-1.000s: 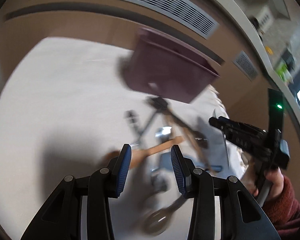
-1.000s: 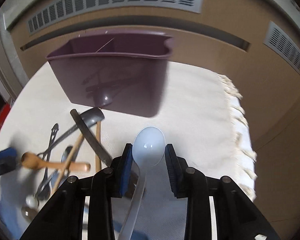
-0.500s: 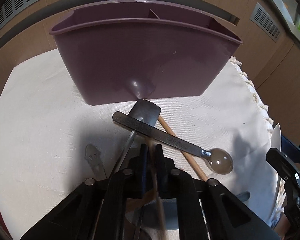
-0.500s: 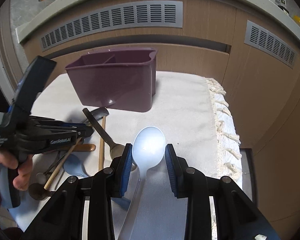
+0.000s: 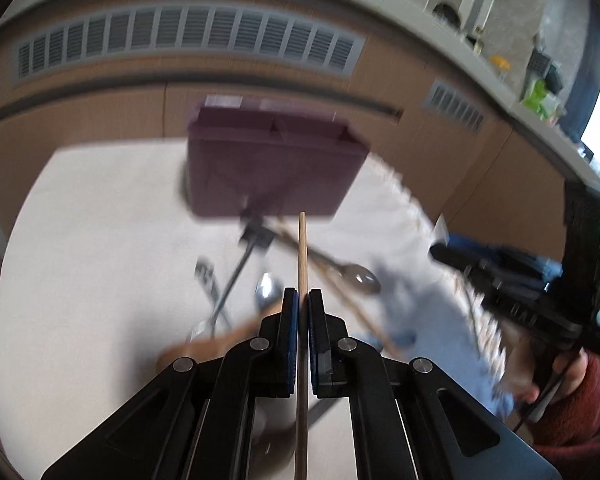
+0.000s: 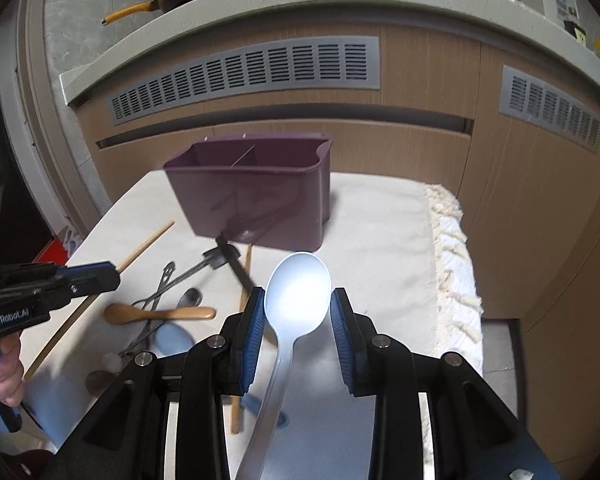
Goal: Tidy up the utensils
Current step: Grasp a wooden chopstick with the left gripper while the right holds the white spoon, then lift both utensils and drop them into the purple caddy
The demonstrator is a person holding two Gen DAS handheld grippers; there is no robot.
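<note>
A thin wooden stick [image 5: 302, 248] is pinched between the pressed-together jaws of the left gripper [image 5: 303, 294], pointing toward twelve o'clock at the purple caddy [image 5: 274, 168]. A white spoon [image 6: 298, 292] is clamped across its bowl by the right gripper [image 6: 298, 304]. The remaining utensils [image 6: 168, 304] are seen scattered on the cream cloth [image 6: 380, 240], at nine o'clock from the spoon, before the caddy.

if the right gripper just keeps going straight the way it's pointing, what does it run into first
Probably the purple caddy. The right gripper, fingers around a white spoon, points at the bare cloth just short of the caddy's near wall, so the spoon bowl could touch cloth first. Depth is hard to judge.
</note>
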